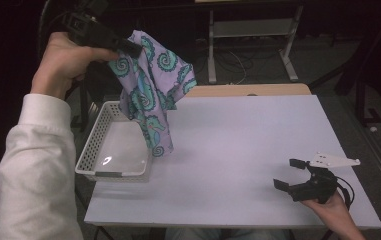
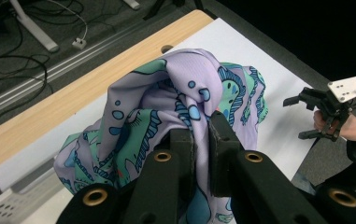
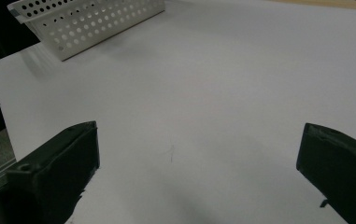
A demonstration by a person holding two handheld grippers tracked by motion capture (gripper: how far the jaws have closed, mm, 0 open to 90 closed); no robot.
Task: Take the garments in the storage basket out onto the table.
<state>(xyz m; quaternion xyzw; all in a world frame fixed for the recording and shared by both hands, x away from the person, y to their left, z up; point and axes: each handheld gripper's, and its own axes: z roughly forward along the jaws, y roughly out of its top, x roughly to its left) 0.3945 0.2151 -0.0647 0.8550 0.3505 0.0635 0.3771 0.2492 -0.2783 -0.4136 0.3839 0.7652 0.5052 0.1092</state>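
Holding a patterned cloth (image 1: 153, 95) high above the table's far left corner, my left gripper (image 1: 130, 47) has its jaws clamped tight on a bunched fold near the fabric's top edge, so the rest of the lilac piece, printed with teal seahorses, hangs free and drapes down. Its lower hem dangles over the right rim of the white perforated basket (image 1: 95, 145), which sits at the left edge of the white table (image 1: 258, 150) with nothing visible inside it. I keep the grip at one gathered point because that lets the cloth fall straight rather than trail across the tabletop, and I judge the height is meant to carry the hem clear of the basket wall. In the left gripper view the two black jaws meet on the fold with the cloth (image 2: 175, 116) spilling around them, and my other tool stands farther off across the table. My right gripper (image 1: 289, 174) rests low near the table's front right corner, jaws spread wide with nothing between them, well apart from the fabric. It waits there, I judge, to stay out of the way, or to be ready to catch a loose corner. From the right gripper view, the basket (image 3: 91, 21) sits at the far side of bare tabletop.
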